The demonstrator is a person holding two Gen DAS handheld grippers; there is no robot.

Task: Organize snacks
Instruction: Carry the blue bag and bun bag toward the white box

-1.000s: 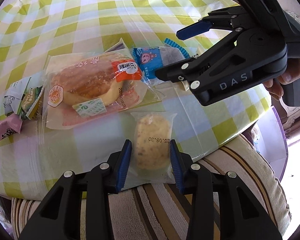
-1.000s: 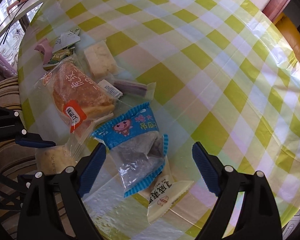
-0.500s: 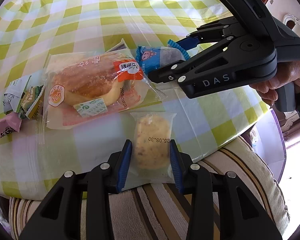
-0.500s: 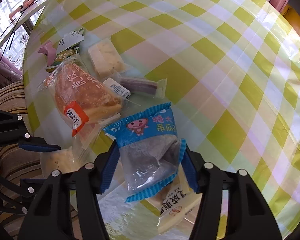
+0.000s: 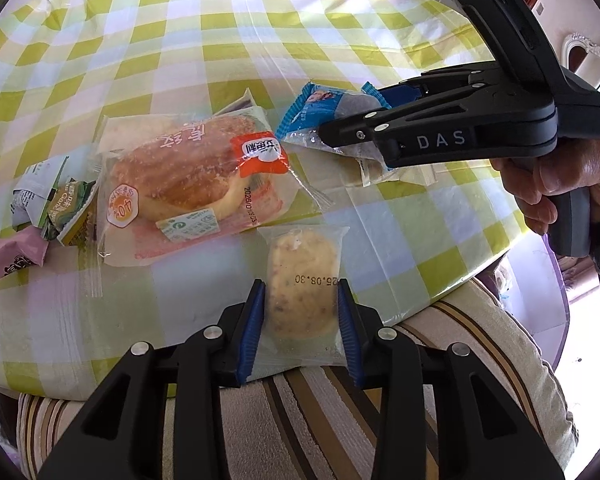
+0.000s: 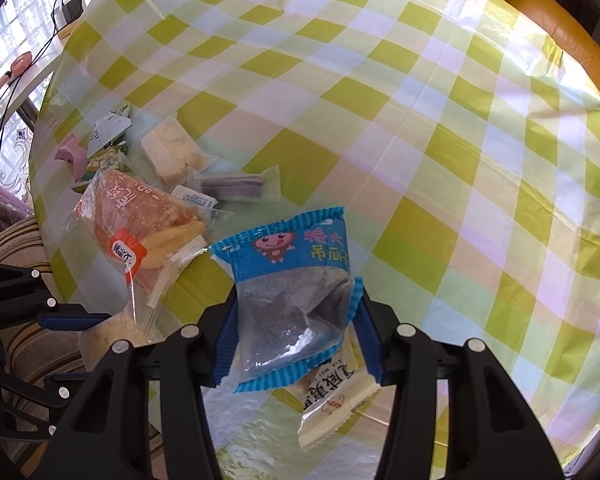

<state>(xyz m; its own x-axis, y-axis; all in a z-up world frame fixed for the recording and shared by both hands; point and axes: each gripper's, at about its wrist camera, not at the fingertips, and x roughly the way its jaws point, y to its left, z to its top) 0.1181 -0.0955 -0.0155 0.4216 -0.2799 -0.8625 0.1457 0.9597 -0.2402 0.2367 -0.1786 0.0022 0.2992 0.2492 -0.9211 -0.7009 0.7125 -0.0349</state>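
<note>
Left wrist view
Left hand-held gripper [image 5: 300,324]: blue pads clamped on both sides of the small cake packet [image 5: 303,292], which lies at the near edge of the bench [image 5: 180,40].
Small cake packet handling: looks light and soft; the clear wrapper is slick, so hold the cake's body, not the loose film.
Right hand-held gripper [image 5: 352,132]: seen side-on, fingers on the blue snack packet [image 5: 320,110].
Large bread packet [image 5: 188,184]: flat on the bench, beside the small cake packet; probably squashy.
Small wrappers [image 5: 40,216]: a loose pile far left.

Right wrist view
Right hand-held gripper [image 6: 294,320]: jaws closing, with the blue snack packet [image 6: 292,280] between them, pads pressing its clear lower half.
Blue snack packet handling: seems light and crinkly, contents likely crushable; the middle is the best hold.
White packet [image 6: 332,404]: lies under the blue one.

Surface and room
Bench: glossy green-checked plastic cover, likely slippery.
Striped cushion [image 5: 460,360]: just below the bench edge.
Window [image 6: 8,52]: bright, far left.
</note>
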